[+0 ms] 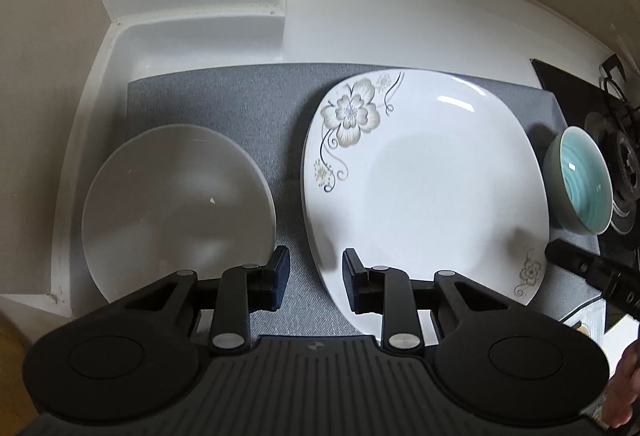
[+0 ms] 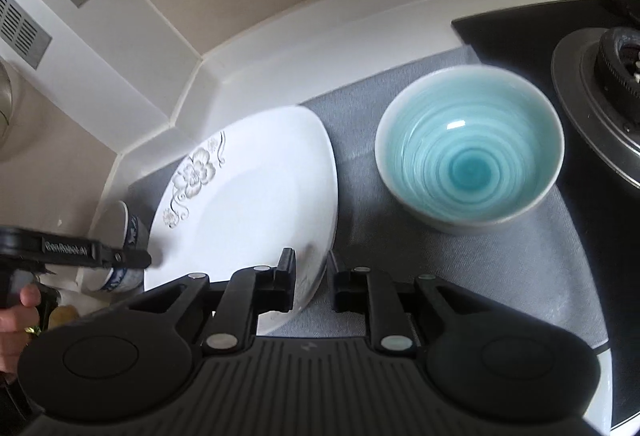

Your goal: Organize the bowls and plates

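A white square plate with flower prints (image 1: 432, 180) lies on a grey mat (image 1: 240, 100); it also shows in the right wrist view (image 2: 248, 204). A plain grey-white bowl (image 1: 176, 208) sits left of it. A blue-glazed bowl (image 1: 584, 180) stands right of the plate, also seen in the right wrist view (image 2: 468, 144). My left gripper (image 1: 316, 280) is open and empty over the gap between grey bowl and plate. My right gripper (image 2: 312, 280) is open, its jaws either side of the plate's right edge. A blue-patterned white bowl (image 2: 128, 236) peeks out left of the plate.
A black gas stove (image 2: 616, 84) lies to the right, past the mat. White counter walls (image 1: 360, 16) close off the back and left. The right gripper's tip (image 1: 580, 268) shows at the plate's right in the left wrist view; the left gripper (image 2: 80, 256) shows in the right wrist view.
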